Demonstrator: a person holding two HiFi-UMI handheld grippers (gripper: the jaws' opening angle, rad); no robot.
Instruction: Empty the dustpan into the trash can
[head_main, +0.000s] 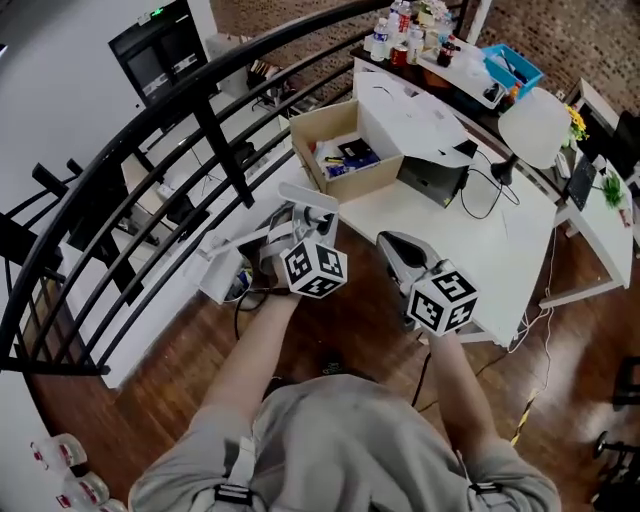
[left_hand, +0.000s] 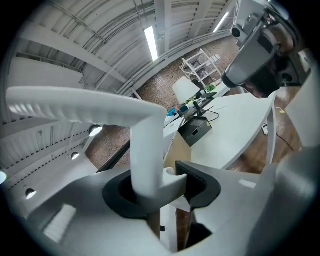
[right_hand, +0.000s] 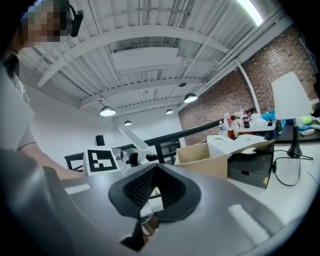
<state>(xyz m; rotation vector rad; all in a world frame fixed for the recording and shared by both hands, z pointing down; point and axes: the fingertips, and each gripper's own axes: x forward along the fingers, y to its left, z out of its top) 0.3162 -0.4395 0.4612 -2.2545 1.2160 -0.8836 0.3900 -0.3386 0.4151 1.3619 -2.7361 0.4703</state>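
Clamping the white dustpan handle (left_hand: 145, 145), the left gripper (left_hand: 160, 189) holds it between its pads. Right gripper (right_hand: 155, 187) jaws sit closed together, empty.

Two tongs up front, left tongs (head_main: 303, 208) and right tongs (head_main: 397, 245), and one white dustpan handle (left_hand: 145, 150). One white worktop (head_main: 500, 250) carries one open cardboard box (head_main: 350, 185), one black box (head_main: 430, 182), one white lamp (head_main: 535, 125), one blue basket (head_main: 515, 68). Bottles (head_main: 400, 30) too bunched to count.

Left gripper (head_main: 303, 213) sits at a white bar, probably the dustpan handle (head_main: 308, 194). Right gripper (head_main: 396, 248) is beside it at the white table (head_main: 480, 250) edge. Both are over wood floor (head_main: 180, 370), with a black railing (head_main: 220, 150) on the left and an open cardboard box (head_main: 360, 186) on the table.
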